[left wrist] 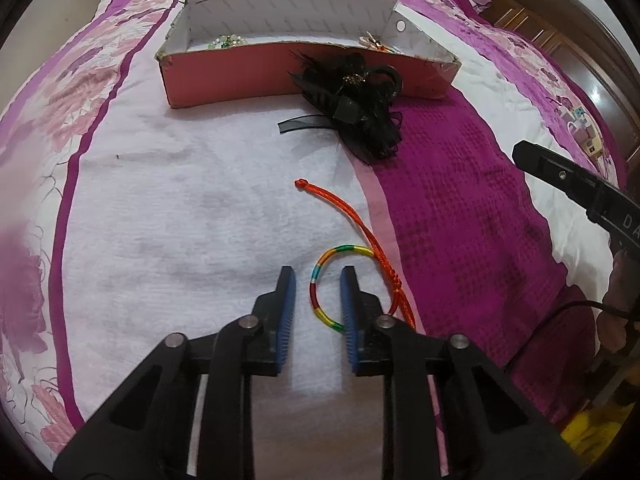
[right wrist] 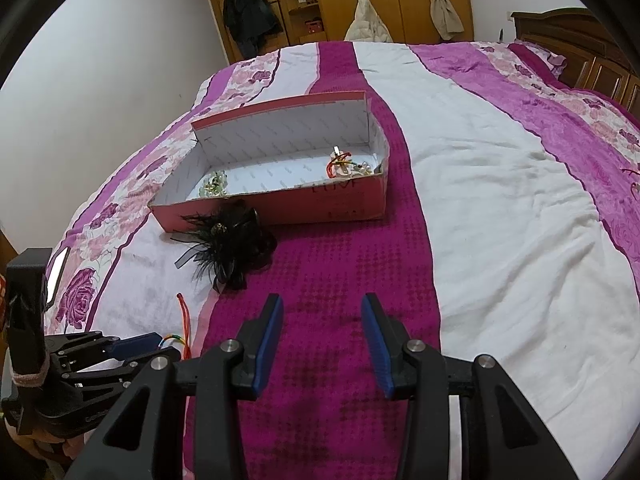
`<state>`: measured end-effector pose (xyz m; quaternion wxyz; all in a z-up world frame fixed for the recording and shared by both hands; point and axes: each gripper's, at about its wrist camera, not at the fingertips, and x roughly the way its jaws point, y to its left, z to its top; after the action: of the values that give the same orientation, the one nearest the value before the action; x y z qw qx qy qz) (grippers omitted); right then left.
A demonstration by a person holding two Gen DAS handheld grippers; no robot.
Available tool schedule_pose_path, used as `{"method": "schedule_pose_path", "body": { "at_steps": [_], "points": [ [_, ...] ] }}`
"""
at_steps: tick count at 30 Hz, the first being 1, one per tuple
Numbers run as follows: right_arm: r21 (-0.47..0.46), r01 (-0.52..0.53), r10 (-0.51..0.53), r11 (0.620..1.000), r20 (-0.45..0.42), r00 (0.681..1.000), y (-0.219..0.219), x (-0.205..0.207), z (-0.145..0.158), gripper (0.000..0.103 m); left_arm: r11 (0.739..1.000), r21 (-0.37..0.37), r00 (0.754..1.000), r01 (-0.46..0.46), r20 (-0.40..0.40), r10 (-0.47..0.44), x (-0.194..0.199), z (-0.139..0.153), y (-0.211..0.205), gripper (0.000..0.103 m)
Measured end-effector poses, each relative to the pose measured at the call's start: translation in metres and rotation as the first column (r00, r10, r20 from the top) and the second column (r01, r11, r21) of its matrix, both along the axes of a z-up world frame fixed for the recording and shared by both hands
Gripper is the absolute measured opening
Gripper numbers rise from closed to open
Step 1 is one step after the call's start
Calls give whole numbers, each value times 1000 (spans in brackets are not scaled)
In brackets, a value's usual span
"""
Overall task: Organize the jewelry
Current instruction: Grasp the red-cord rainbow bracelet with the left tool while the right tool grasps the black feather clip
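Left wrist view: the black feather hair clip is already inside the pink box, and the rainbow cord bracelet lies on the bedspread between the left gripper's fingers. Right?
Not quite. The black feather hair clip is not inside the pink box; it lies on the bedspread against the box's front wall, as the left wrist view shows. The rainbow cord bracelet does lie between the left gripper's fingers.

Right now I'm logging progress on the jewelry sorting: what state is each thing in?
Pink box: open, lid flap upright, some jewelry inside.
Rainbow cord bracelet: flat on the bedspread, one side between the left gripper's fingers, not pinched.
Black feather hair clip: outside the box, lying against its front wall.
Left gripper: open.
Right gripper: open, empty.
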<state>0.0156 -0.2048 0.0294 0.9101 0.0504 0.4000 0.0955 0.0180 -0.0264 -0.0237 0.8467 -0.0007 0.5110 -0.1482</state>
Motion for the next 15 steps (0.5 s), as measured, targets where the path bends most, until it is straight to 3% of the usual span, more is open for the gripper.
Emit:
{"method": "schedule_pose_path", "body": {
  "at_steps": [6,15],
  "points": [
    [-3,-3,3,1000,-6,1000,1,0,0,44,1000,-3,1000,9,3,-9,0,0,-2,0],
    [2,-17,17,1000,-20,1000,5,1,-1,44,999,-35,998,6,55,-4,0,15,1,0]
  ]
}}
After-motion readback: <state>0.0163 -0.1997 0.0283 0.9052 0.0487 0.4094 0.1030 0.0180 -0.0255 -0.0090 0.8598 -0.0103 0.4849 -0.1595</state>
